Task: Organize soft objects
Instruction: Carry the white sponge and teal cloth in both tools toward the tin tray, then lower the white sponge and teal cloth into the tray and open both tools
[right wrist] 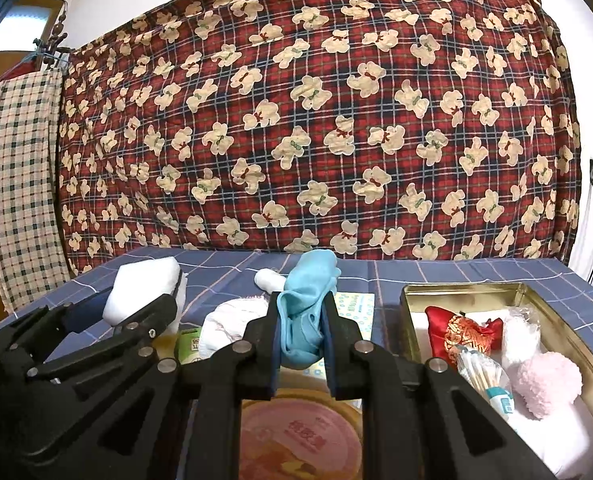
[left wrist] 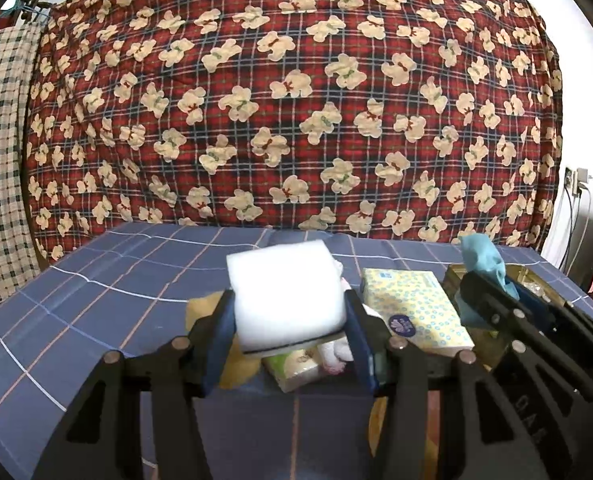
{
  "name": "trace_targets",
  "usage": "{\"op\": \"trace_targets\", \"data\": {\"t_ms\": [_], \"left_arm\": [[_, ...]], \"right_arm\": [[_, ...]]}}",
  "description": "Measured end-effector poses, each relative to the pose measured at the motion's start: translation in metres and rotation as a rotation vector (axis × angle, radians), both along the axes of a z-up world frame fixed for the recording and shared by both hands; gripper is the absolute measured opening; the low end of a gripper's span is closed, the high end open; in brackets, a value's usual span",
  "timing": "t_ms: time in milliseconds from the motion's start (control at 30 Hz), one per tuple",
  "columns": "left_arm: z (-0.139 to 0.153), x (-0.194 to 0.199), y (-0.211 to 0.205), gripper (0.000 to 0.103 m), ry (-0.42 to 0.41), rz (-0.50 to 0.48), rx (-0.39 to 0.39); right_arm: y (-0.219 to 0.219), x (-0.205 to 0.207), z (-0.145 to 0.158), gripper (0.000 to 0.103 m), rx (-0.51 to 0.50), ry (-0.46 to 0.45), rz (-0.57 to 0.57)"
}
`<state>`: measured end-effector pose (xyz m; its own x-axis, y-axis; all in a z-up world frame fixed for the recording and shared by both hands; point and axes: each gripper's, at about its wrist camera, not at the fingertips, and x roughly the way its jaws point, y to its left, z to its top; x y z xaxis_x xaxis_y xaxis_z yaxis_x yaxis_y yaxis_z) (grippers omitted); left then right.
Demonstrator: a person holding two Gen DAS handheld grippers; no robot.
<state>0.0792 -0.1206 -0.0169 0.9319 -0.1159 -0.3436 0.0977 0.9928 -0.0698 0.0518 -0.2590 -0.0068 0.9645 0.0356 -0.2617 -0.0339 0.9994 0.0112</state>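
1. Behind the table hangs a red plaid quilt (right wrist: 316, 120) printed with cream bears; a blue checked tablecloth (left wrist: 96, 300) covers the table.
2. Cut off or hidden: the left gripper (left wrist: 290, 320) blocks most of the pile under it in its own view, so only corners of a green tissue pack (left wrist: 296, 368) and a white plush item (left wrist: 336, 354) show. What that plush item is stays unclear, perhaps a small toy.
3. A round pink lid (right wrist: 300, 436) lies below the right gripper (right wrist: 299, 332), half covered by the black fingers; its print is too blurred to read.
4. A yellow dotted tissue pack (left wrist: 412, 304) lies flat between the pile and the tin.
5. A gold metal tin (right wrist: 544, 312) sits open at the right. Inside are a red embroidered pouch (right wrist: 464, 330), a pink pompom (right wrist: 548, 384), a bag of cotton swabs (right wrist: 482, 376) and something white underneath.
6. Left gripper: its 2 jaws pinch a white sponge block (left wrist: 286, 292) by its sides, lifted above the pile.
7. Right gripper: jaws nearly together, clamped on a light blue cloth (right wrist: 302, 312) that stands up between them, just left of the tin.
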Motion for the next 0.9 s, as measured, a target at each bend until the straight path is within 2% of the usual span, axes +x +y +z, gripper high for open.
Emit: {"op": "trace_targets", "data": {"t_ms": [567, 900], "left_arm": [[0.011, -0.001, -0.023, 0.052, 0.025, -0.072, 0.004], [0.025, -0.008, -0.046, 0.052, 0.025, -0.138, 0.017]], "right_arm": [[-0.011, -0.009, 0.003, 0.019, 0.005, -0.016, -0.008], [-0.029, -0.024, 0.022, 0.019, 0.011, -0.066, -0.032]]}}
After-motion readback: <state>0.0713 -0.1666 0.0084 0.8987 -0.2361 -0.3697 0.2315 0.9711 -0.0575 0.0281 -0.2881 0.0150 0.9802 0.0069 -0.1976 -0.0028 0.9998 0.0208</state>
